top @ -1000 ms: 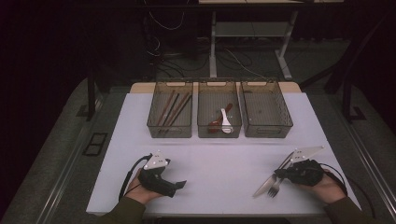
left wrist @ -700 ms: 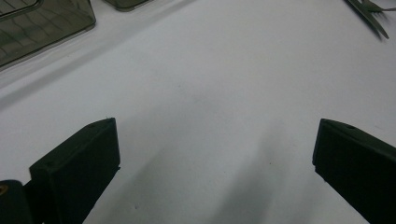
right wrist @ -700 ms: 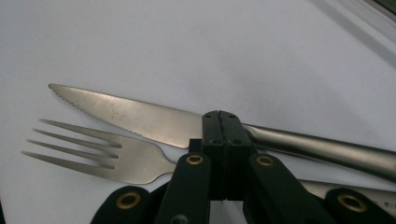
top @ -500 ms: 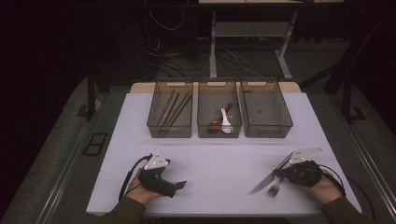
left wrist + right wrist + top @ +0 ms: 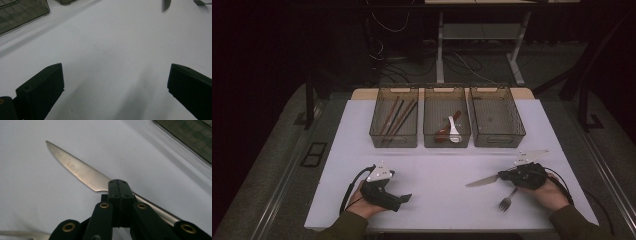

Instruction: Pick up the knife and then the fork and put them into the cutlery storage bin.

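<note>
Right gripper [image 5: 118,185] clamped flat on knife [image 5: 484,180], held near-side of right bin [image 5: 496,120], just beside fork [image 5: 507,200]; left gripper [image 5: 113,87] wide open, empty. Risk: thin blade pivoting (narrow hold), slipping out.

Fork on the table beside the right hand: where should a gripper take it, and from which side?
The fork lies flat on the white table, tines toward the person, just below the knife that the right gripper holds. Probably best to grip the slim handle near its middle from straight above, jaws across its narrow width. The open left gripper is free to do it.
</note>
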A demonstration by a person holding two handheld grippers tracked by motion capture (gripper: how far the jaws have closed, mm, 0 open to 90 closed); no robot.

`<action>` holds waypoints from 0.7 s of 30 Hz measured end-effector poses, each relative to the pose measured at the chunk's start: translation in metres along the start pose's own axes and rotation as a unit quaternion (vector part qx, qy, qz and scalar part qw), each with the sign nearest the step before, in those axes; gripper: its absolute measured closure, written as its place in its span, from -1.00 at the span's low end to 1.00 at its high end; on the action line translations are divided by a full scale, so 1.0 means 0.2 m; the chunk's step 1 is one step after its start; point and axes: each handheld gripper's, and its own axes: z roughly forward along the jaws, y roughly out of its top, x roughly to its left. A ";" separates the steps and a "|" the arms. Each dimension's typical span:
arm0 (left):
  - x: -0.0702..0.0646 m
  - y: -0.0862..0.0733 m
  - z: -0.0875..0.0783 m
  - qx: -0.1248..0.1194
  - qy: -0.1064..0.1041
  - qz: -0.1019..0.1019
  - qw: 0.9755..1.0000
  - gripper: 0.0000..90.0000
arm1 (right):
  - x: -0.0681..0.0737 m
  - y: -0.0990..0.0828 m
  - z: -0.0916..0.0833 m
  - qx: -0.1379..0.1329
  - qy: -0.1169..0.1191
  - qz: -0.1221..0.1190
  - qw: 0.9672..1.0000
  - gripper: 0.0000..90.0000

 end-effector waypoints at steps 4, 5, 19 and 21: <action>0.00 0.00 0.00 0.001 0.000 0.001 1.000 -1.00 | -0.01 0.02 0.03 -0.005 -0.001 0.001 1.000 0.99; 0.00 0.00 0.00 0.000 0.000 0.000 1.000 -1.00 | -0.02 0.03 0.04 -0.005 -0.001 0.003 1.000 0.99; 0.00 0.00 0.00 -0.002 0.000 -0.001 1.000 -1.00 | -0.12 0.15 0.14 -0.009 -0.017 0.009 1.000 0.99; 0.00 0.00 0.00 0.000 0.000 0.000 1.000 -1.00 | -0.13 0.15 0.15 -0.009 -0.018 0.011 1.000 0.99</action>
